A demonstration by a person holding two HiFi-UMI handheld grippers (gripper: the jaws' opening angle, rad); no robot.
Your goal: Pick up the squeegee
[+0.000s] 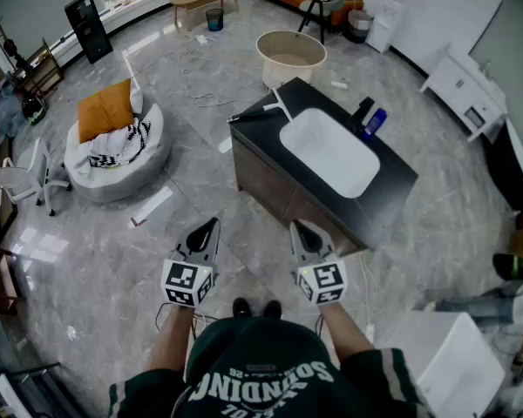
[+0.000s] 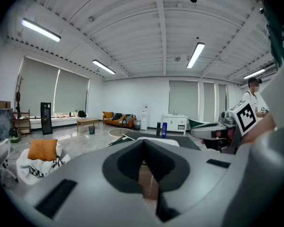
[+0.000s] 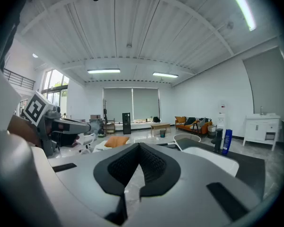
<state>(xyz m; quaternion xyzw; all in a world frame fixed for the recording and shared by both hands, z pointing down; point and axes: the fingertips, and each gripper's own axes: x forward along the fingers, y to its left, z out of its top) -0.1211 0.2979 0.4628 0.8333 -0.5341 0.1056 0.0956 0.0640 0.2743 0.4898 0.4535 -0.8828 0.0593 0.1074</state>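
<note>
The squeegee [image 1: 260,111] lies at the far left corner of a dark counter [image 1: 392,185] that holds a white sink [image 1: 329,152]; its black part points left and a white handle runs toward the sink. In the left gripper view the squeegee [image 2: 119,140] shows low on the counter's near corner. My left gripper [image 1: 207,226] and right gripper [image 1: 300,229] hang side by side over the floor, short of the counter's front. Both are shut with nothing between the jaws. Seen from its own camera, the left gripper [image 2: 143,141] points at the counter, and the right gripper [image 3: 139,146] points the same way.
A blue bottle [image 1: 375,122] and a black dispenser [image 1: 363,110] stand behind the sink. A round tub [image 1: 290,55] sits beyond the counter. A beanbag with an orange cushion [image 1: 113,142] lies to the left, a white cabinet [image 1: 458,364] at the near right. A person [image 2: 252,96] stands far right.
</note>
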